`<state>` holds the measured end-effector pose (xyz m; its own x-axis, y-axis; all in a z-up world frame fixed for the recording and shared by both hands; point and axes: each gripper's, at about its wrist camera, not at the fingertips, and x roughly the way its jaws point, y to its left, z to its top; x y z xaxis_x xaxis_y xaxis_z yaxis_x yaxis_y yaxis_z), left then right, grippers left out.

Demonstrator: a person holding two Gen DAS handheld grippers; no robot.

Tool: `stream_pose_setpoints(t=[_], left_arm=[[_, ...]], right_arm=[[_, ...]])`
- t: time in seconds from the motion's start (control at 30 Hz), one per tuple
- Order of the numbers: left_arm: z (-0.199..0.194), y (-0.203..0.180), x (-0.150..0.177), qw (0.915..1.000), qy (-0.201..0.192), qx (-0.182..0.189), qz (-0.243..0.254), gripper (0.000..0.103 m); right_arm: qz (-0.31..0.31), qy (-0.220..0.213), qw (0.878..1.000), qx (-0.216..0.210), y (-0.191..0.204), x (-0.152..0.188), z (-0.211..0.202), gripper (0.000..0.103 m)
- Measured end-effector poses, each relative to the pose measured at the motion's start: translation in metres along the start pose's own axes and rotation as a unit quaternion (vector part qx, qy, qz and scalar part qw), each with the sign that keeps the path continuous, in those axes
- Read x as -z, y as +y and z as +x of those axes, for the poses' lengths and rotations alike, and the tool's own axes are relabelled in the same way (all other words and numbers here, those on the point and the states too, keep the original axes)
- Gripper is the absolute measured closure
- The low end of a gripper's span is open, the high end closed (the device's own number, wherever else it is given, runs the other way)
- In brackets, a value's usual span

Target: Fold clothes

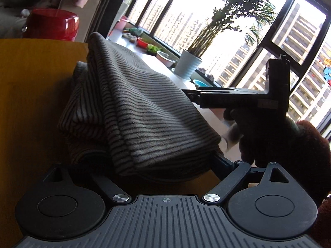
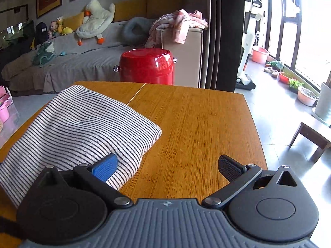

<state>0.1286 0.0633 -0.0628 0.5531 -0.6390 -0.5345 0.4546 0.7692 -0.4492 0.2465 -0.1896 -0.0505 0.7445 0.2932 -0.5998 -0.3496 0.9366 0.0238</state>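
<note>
A grey-and-black striped garment [image 1: 144, 111] lies folded in a thick bundle on the wooden table [image 1: 31, 103]. My left gripper [image 1: 163, 161] is spread wide at its near edge. The cloth drapes over the gap and hides the fingertips; only part of the right finger [image 1: 223, 163] shows. In the right wrist view the same garment [image 2: 82, 124] covers the table's [image 2: 196, 124] left half. My right gripper [image 2: 167, 167] stands open, its blue-padded left finger [image 2: 105, 168] resting on the garment's corner and its black right finger [image 2: 229, 167] over bare wood. The right gripper [image 1: 192, 95] also appears side-on at the garment's far side, held by a dark-gloved hand [image 1: 269, 140].
A red drum-shaped stool [image 2: 146, 66] stands beyond the table's far edge, with a sofa [image 2: 72, 62] carrying plush toys behind it. To the right of the table are a small wooden stool [image 2: 312, 138], a potted plant [image 1: 188, 66] and basins along the window.
</note>
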Motion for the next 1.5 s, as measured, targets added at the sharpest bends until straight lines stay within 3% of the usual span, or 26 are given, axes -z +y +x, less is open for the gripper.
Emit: stream_pose_setpoints(t=[0.1,0.2,0.4,0.57,0.7,0.83,1.0,1.1,1.27,1.4,1.5], left_arm=[[-0.003,-0.003,0.001,1.0,-0.001,0.006,-0.007,0.009],[-0.014,0.007,-0.005,0.999,-0.009,0.027,-0.035,0.009],[-0.056,0.016,-0.017,0.9954,-0.077,0.036,-0.045,0.008],[-0.072,0.022,-0.034,0.9909,-0.124,0.007,-0.052,0.009],[-0.071,0.024,-0.049,0.9879,-0.144,-0.001,-0.058,0.008],[-0.038,0.033,-0.051,0.9931,-0.101,-0.024,-0.054,0.008],[-0.016,0.037,-0.037,0.9954,-0.067,-0.068,-0.014,0.02],[-0.024,0.039,-0.033,0.9956,-0.065,-0.066,-0.016,0.027],[-0.024,0.044,-0.028,0.9947,-0.062,-0.078,-0.028,0.027],[-0.022,0.04,-0.027,0.9943,-0.064,-0.077,-0.036,0.027],[-0.019,0.035,-0.025,0.996,-0.054,-0.056,-0.043,0.027]], right_arm=[[0.003,-0.016,1.0,-0.002,-0.001,-0.001,-0.007,0.0],[0.026,-0.026,0.999,-0.038,-0.004,-0.002,-0.014,0.0],[0.081,-0.032,0.989,-0.119,-0.009,-0.003,-0.022,0.0],[0.11,0.012,0.985,-0.13,-0.005,0.011,-0.003,0.0],[0.089,0.014,0.989,-0.121,0.002,0.012,-0.002,0.0],[0.075,0.014,0.991,-0.112,0.009,0.012,-0.003,0.0],[0.077,0.007,0.99,-0.118,0.007,0.014,-0.005,0.0],[0.076,0.008,0.989,-0.13,-0.001,0.011,-0.006,0.0],[0.084,-0.014,0.991,-0.107,-0.009,0.007,-0.013,0.0],[0.121,0.011,0.984,-0.127,-0.015,0.013,-0.008,0.0],[0.107,0.011,0.985,-0.133,-0.011,0.011,-0.006,0.0]])
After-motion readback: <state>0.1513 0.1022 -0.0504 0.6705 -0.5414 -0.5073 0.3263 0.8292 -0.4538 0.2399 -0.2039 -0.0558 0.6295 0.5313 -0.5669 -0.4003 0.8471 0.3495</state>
